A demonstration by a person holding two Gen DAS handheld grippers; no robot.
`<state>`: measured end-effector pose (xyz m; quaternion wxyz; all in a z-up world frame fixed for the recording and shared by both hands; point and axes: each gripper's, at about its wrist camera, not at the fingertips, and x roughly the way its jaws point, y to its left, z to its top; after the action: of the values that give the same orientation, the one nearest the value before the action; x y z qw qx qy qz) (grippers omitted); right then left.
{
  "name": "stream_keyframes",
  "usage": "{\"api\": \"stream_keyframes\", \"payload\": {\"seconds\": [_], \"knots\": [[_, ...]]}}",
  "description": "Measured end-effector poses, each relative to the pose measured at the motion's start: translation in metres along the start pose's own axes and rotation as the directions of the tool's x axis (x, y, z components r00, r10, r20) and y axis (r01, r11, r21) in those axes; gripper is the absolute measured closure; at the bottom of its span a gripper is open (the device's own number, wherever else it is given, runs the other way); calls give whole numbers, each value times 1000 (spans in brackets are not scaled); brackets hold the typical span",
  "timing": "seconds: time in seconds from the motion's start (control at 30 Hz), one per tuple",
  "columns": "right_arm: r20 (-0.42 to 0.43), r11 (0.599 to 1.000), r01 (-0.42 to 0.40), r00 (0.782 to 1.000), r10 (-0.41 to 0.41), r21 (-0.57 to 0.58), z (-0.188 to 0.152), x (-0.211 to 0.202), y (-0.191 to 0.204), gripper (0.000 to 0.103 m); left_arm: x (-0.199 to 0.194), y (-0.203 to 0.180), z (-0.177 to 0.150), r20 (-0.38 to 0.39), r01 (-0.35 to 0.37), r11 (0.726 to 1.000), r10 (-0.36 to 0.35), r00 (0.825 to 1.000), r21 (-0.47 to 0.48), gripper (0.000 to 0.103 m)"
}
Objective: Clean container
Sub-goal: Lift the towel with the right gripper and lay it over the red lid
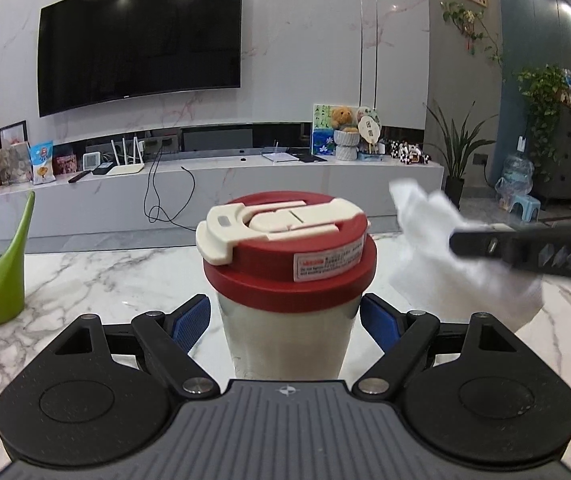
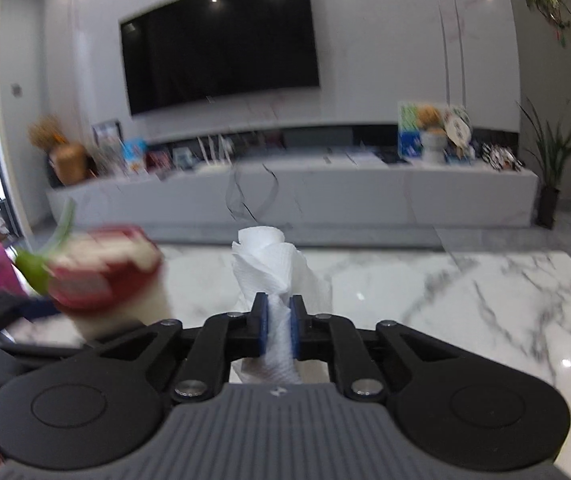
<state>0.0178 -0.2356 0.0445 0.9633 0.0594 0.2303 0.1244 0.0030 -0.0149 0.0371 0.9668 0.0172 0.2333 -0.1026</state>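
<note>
Item 1, container point(image 1: 285, 300): cream body, red lid point(image 1: 289, 256) with a white latch. I had it upright in the left gripper point(image 1: 285, 320), whose jaws stood part open with a blue pad against each side of the body just under the lid. Whether its base touched the marble worktop point(image 1: 97, 276) I could not tell.

Item 2, paper towel point(image 2: 275, 276): white, crumpled, twisted to a loose point. I had the right gripper point(image 2: 278, 328) clamped nearly closed on it, the wad sticking out ahead of the jaws. In the left view it hung just to the right of the lid, apart from it.

Item 3, step in hand, by my judgement: bring the towel to the container and wipe. I reckoned it best to keep the left grip firm and the container upright, lead with the towel's free end and not the jaws, and press lightly so the wad did not pull loose.

Item 4, pose: both grippers pointed forward and somewhat downward across the worktop, side by side, the right one blurred in the left view.
</note>
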Motion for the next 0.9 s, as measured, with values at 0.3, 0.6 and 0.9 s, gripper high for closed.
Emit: {"api": "stream_keyframes", "payload": {"seconds": [0.3, 0.6, 0.9], "knots": [[117, 980, -197, 974, 193, 25, 52, -35, 29, 91, 0, 6, 4, 17, 27, 1000, -27, 999, 10, 23], [35, 900, -423, 906, 421, 105, 88, -11, 58, 91, 5, 16, 3, 11, 65, 998, -66, 998, 25, 24], [-76, 913, -384, 915, 396, 138, 81, 19, 74, 91, 7, 23, 1, 9, 85, 996, -85, 996, 22, 25]]}}
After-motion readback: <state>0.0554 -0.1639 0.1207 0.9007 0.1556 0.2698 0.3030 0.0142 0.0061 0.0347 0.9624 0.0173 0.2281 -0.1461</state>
